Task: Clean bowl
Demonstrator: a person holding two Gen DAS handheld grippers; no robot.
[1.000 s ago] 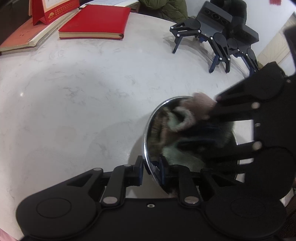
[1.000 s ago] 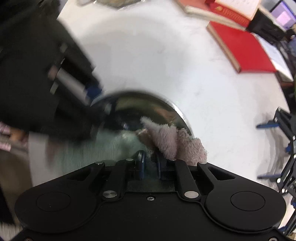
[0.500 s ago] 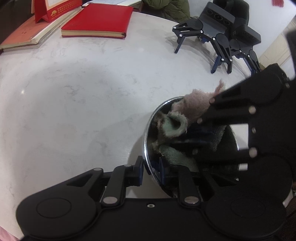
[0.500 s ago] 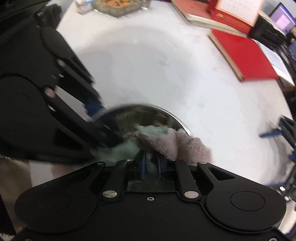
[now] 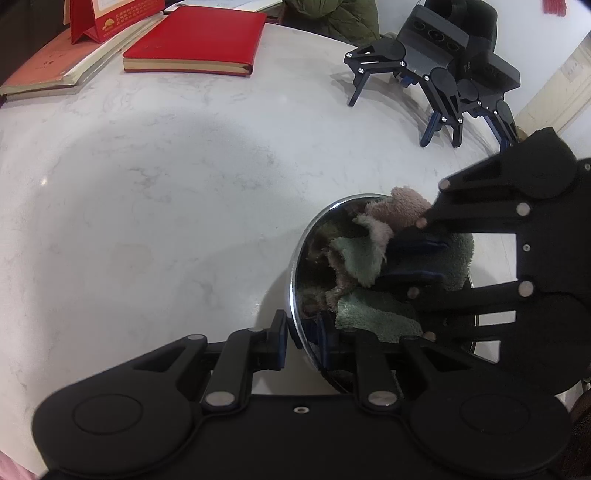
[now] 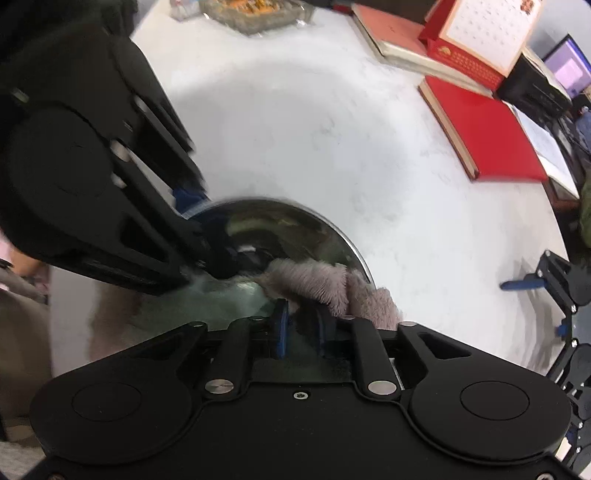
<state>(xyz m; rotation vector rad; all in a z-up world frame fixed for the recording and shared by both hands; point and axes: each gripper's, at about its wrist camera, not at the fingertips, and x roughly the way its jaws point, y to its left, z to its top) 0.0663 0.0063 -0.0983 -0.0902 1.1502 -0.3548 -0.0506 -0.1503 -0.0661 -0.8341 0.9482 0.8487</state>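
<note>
Wide bare stretch of marble tabletop (image 5: 155, 206) left of steel bowl (image 5: 295, 266): free passage. Far left edge blocked by red notebook (image 5: 195, 37), book stack (image 5: 55, 70). Far right: spare grippers (image 5: 439, 70) parked, gap between them and bowl narrow. Bowl interior crowded: cloth (image 5: 369, 258) plus right hand-held gripper (image 5: 415, 258). Left hand-held gripper (image 5: 301, 339) straddles near rim. Snack tray (image 6: 255, 13) at far edge.

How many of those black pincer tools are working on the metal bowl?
2. The left gripper clamps the near rim of the bowl; the right gripper reaches inside, pinching the cloth. None looks hidden.
</note>
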